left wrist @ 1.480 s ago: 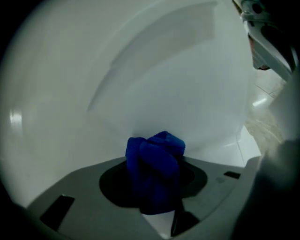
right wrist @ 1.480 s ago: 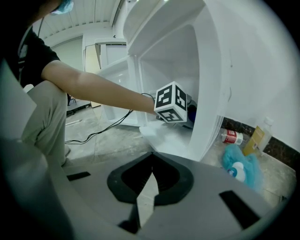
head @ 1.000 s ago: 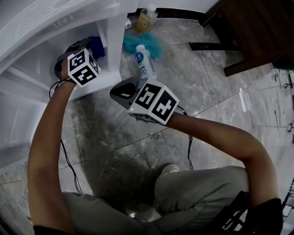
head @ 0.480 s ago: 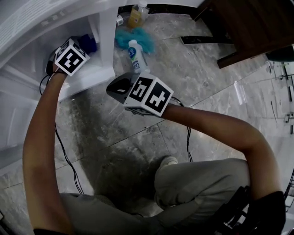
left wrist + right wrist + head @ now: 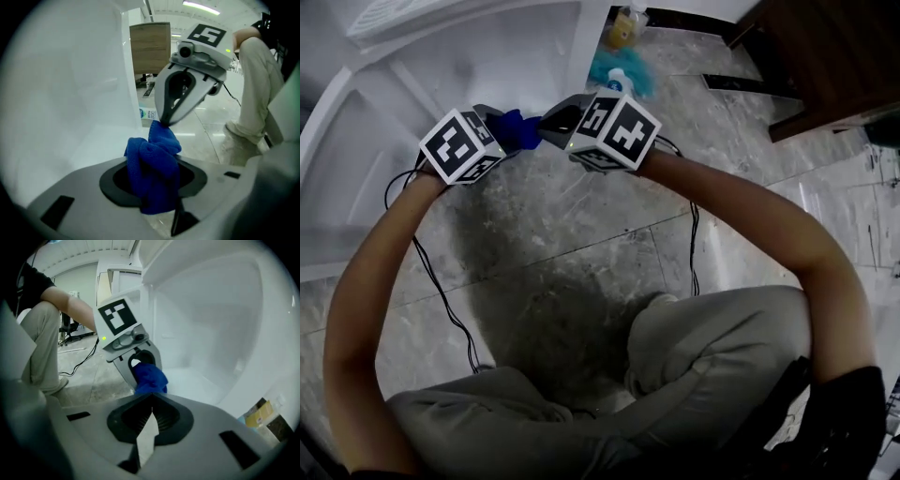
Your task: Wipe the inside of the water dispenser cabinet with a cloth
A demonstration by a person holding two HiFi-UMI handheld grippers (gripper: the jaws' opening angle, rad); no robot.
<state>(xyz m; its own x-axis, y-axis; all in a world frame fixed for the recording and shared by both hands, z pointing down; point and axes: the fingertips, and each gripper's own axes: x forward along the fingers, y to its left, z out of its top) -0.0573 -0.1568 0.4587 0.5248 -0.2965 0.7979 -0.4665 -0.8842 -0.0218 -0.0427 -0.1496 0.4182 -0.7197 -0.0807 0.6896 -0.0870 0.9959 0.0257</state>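
A bunched blue cloth (image 5: 521, 130) sits between the jaws of my left gripper (image 5: 506, 128), which is shut on it just in front of the white dispenser cabinet (image 5: 441, 56). In the left gripper view the cloth (image 5: 152, 159) fills the jaw gap and rises to a peak. My right gripper (image 5: 547, 126) points at it from the right, jaws shut together, tips (image 5: 163, 123) touching that peak. The right gripper view shows its own closed jaws (image 5: 151, 406) empty, with the cloth (image 5: 149, 376) and the left gripper (image 5: 142, 367) just beyond, and the cabinet's white inner wall (image 5: 211, 310) behind.
On the marble floor right of the cabinet lie a teal cloth (image 5: 623, 67), a white bottle (image 5: 617, 82) and a yellow bottle (image 5: 628, 23). Dark wooden furniture (image 5: 834, 56) stands at the upper right. Black cables (image 5: 436, 281) trail over the floor by the person's knees.
My left gripper has drawn out of the cabinet to the right with the cloth. The right gripper has risen and shifted left until its tips meet the cloth.
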